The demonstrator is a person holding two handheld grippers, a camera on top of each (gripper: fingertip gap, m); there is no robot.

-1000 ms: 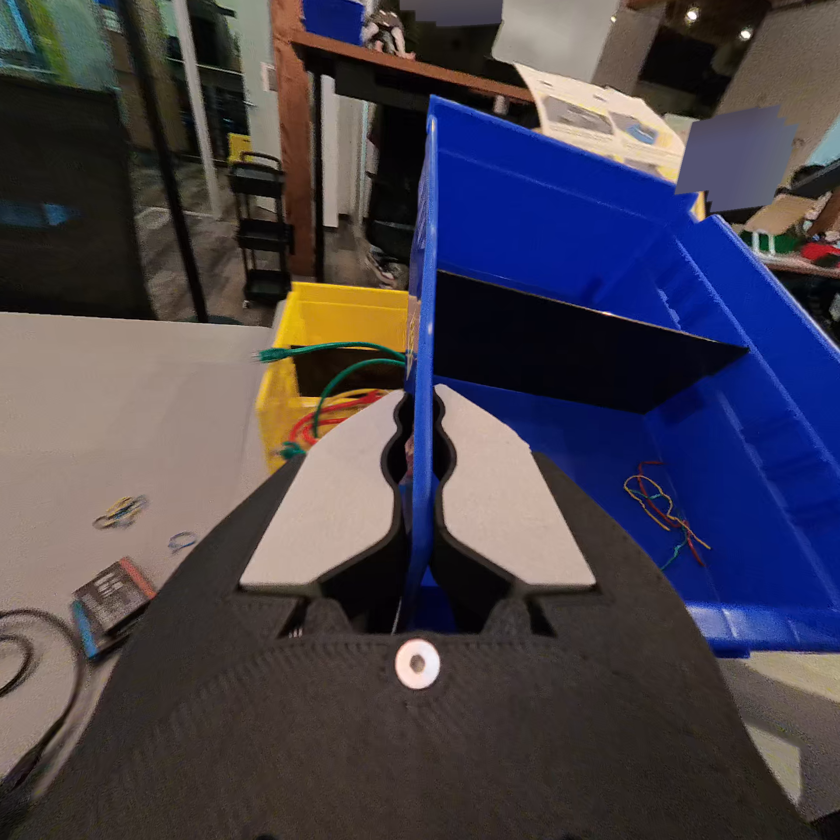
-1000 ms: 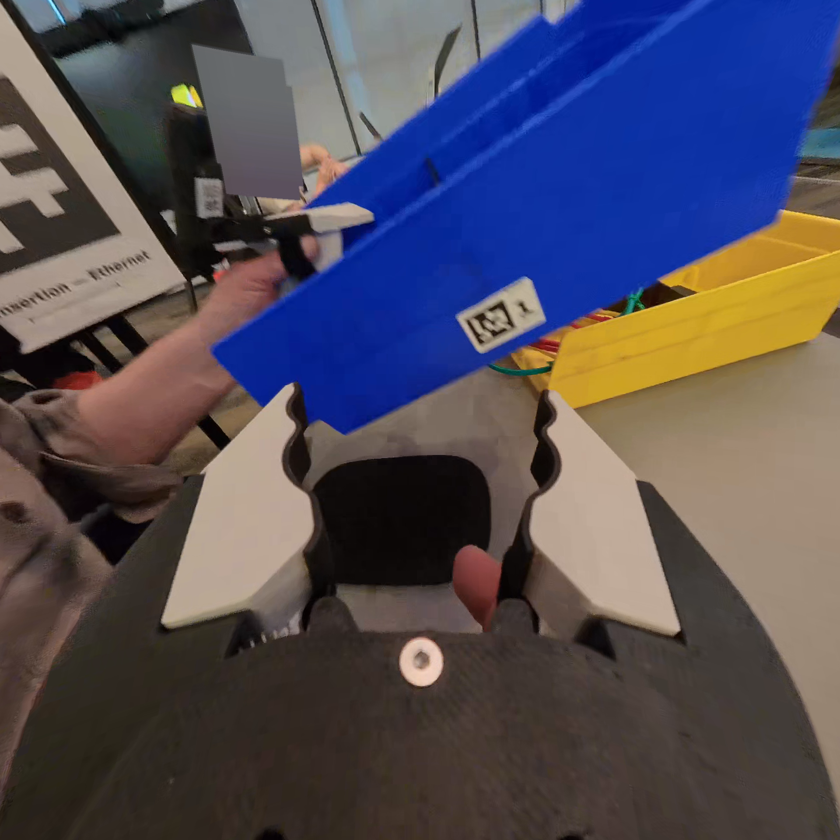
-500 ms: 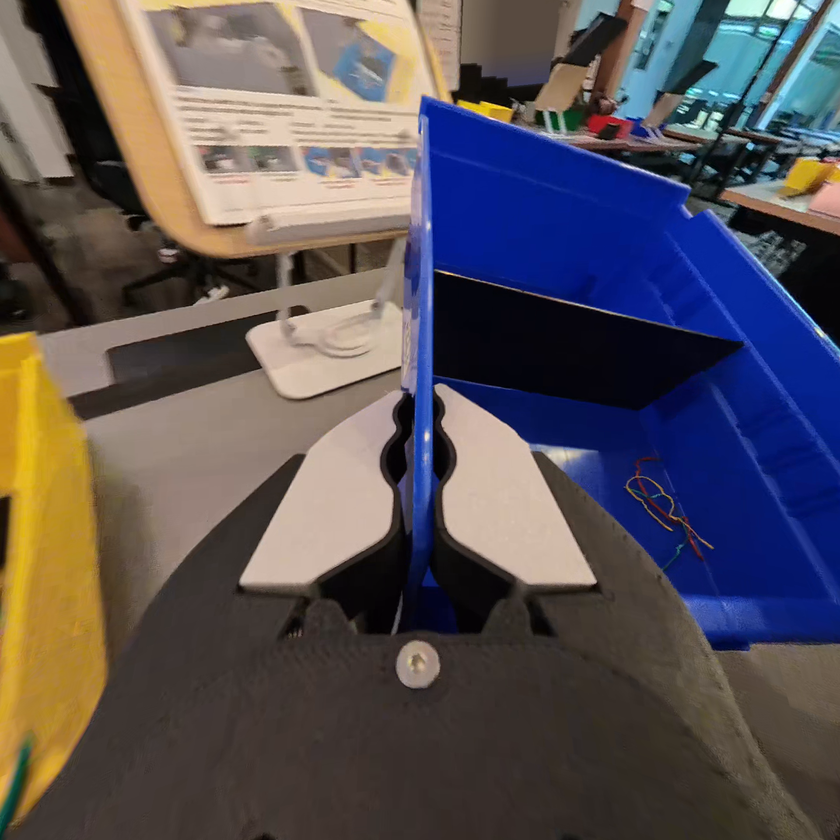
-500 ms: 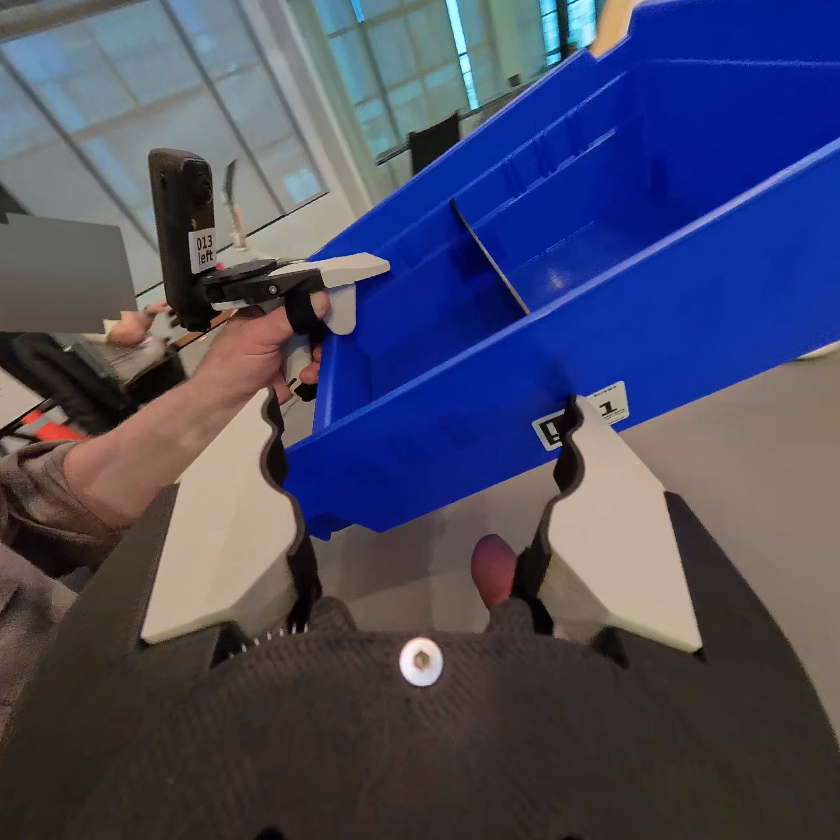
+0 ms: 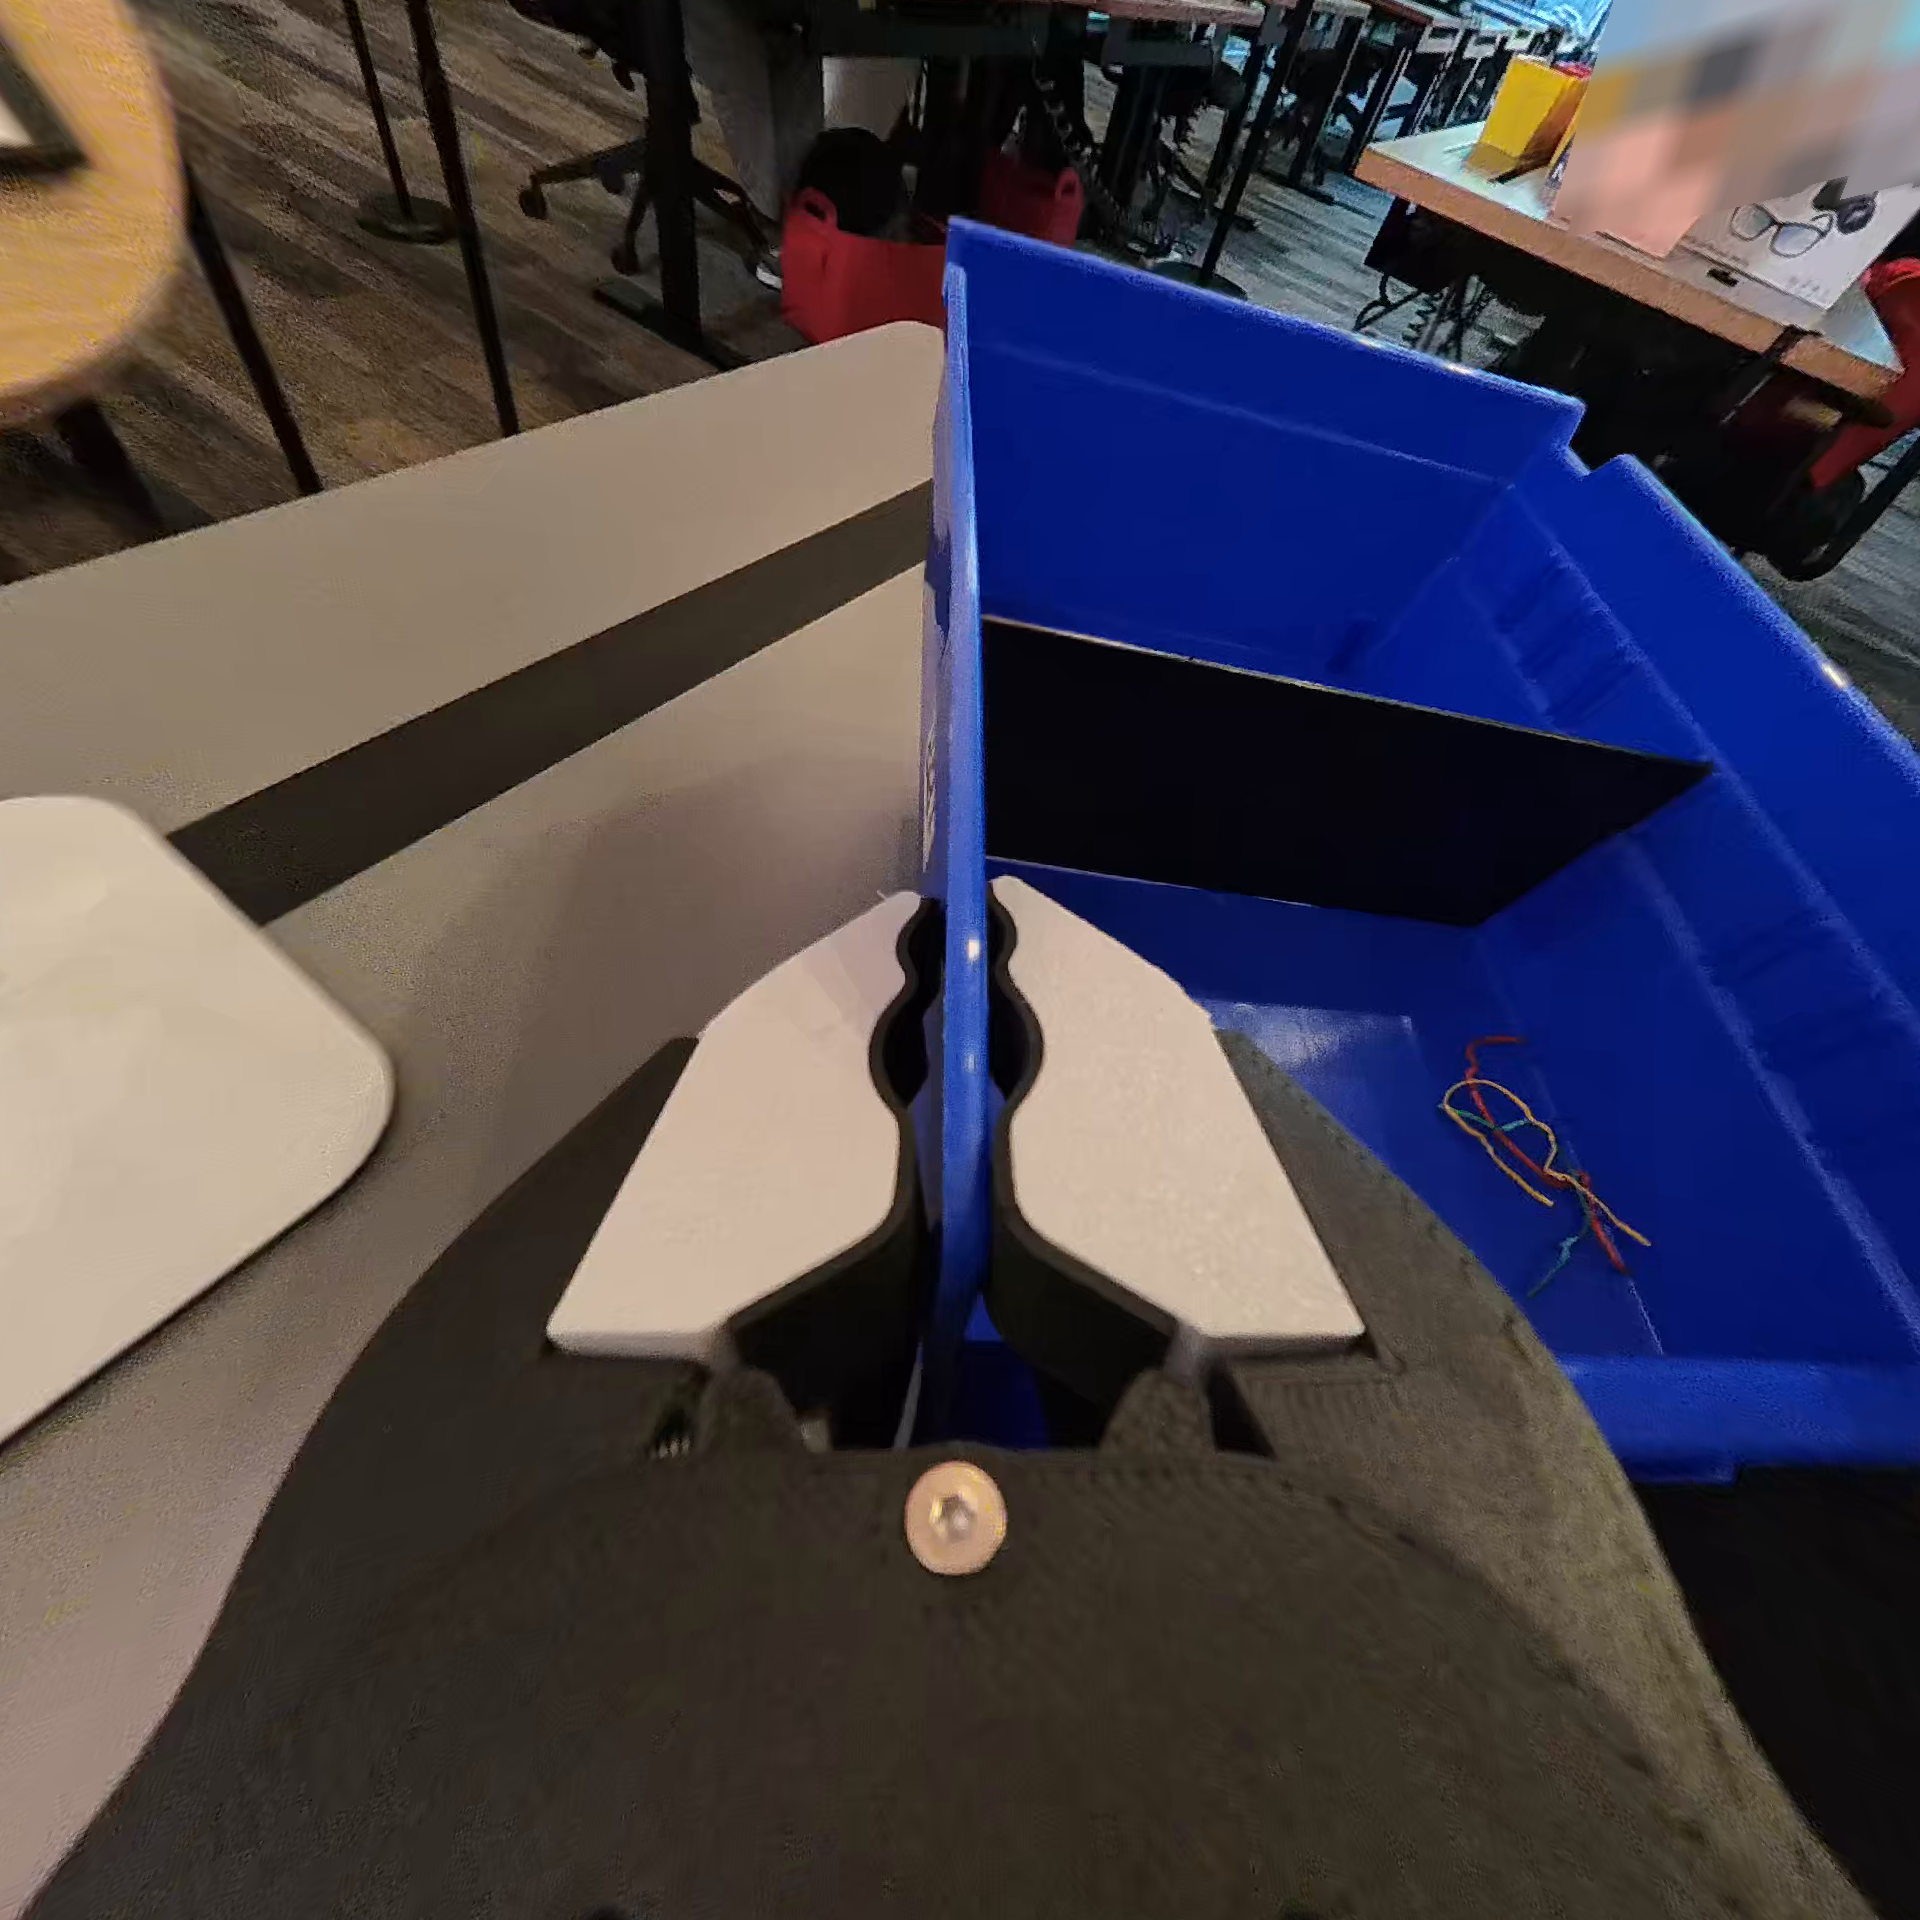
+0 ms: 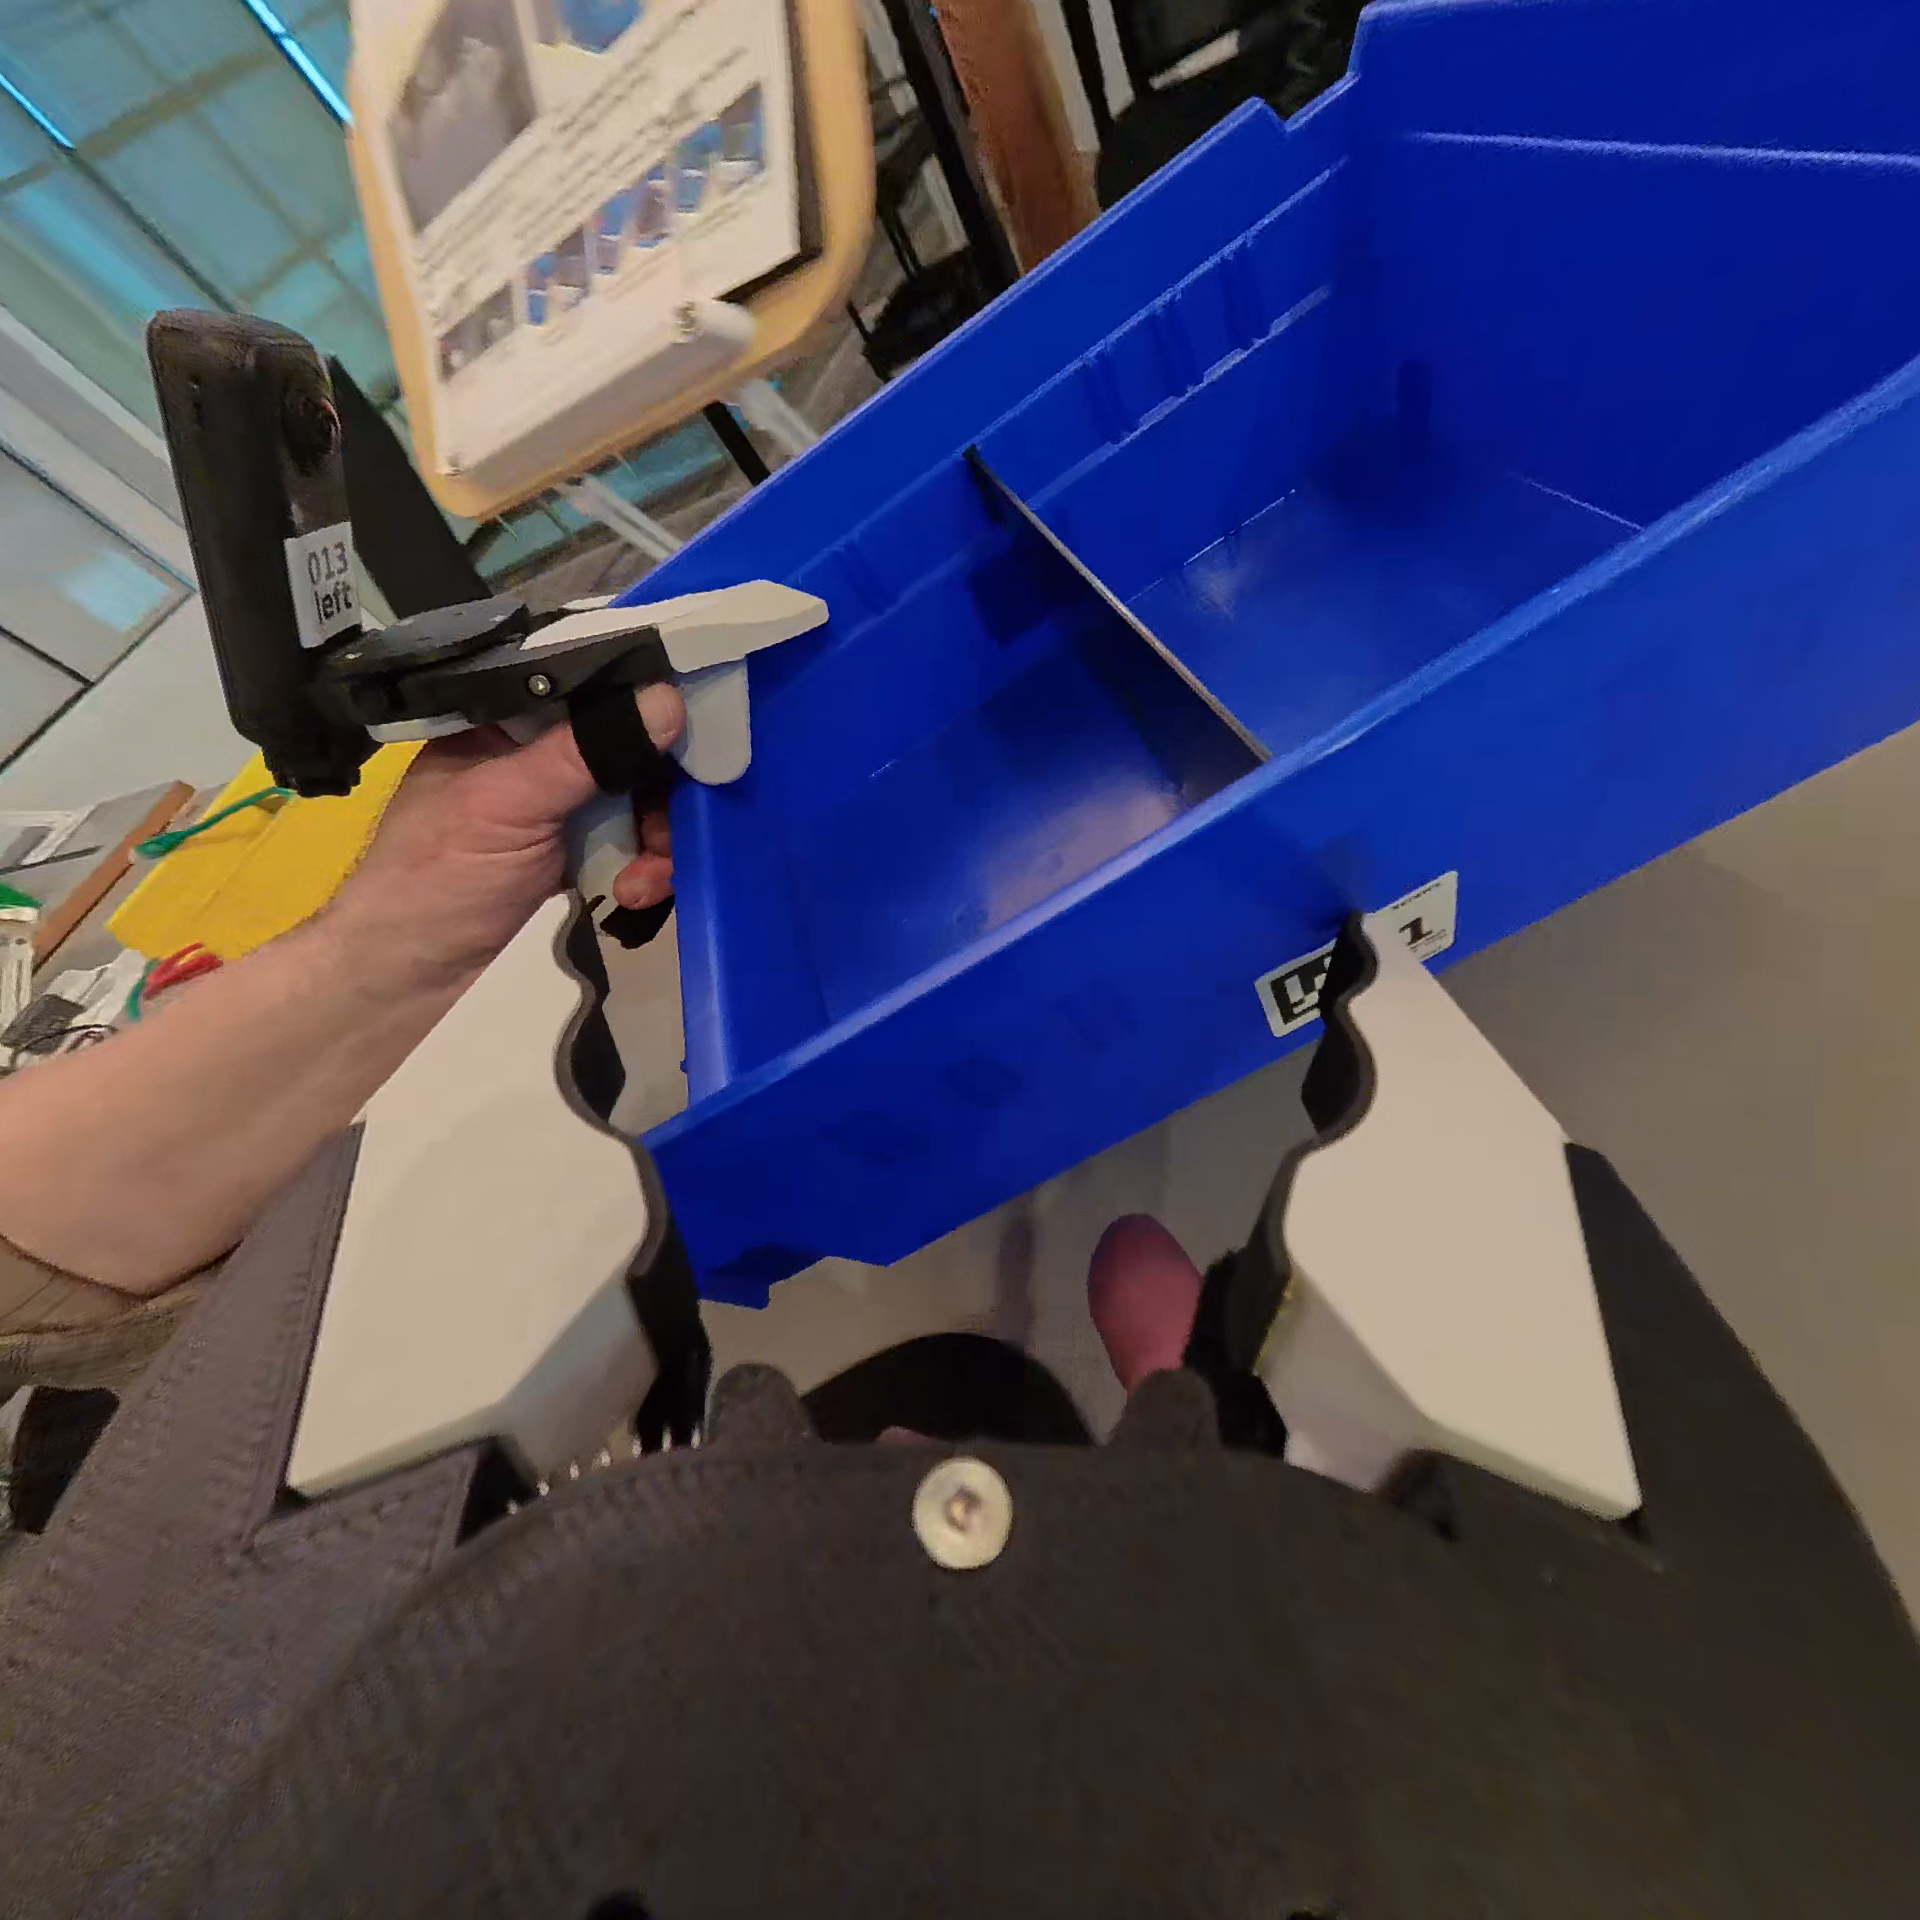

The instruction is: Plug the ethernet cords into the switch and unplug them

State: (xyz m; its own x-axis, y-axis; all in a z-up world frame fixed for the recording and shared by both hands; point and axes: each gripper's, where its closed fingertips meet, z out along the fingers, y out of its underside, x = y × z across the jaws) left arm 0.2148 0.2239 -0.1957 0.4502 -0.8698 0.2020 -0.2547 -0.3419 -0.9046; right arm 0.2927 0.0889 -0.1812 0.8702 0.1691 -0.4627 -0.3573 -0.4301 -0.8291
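My left gripper (image 5: pixel 958 920) is shut on the end wall of a large blue bin (image 5: pixel 1299 540) and holds it over the grey table (image 5: pixel 468 582). The bin has a black divider (image 5: pixel 1299 779) across it and a few thin coloured wire scraps (image 5: pixel 1527 1143) on its floor. In the right wrist view the blue bin (image 6: pixel 1299 644) hangs tilted, with the left gripper (image 6: pixel 769 618) clamped on its end. My right gripper (image 6: pixel 966 966) is open and empty, just below the bin's near side. No switch is in view.
A yellow bin (image 6: pixel 260 852) with green and red cords (image 6: pixel 177 966) sits far left in the right wrist view. A white stand base (image 5: pixel 135 1060) lies on the table left of the blue bin. A poster board (image 6: pixel 613 208) stands behind. The table edge is just beyond the bin. The tips of one gripper are about 15 cm away from the tips of the other.
The left gripper has swung the blue bin round, away from the yellow bin, toward the table's far edge, and the bin now hangs lower and flatter. The right gripper has stayed open beneath it.
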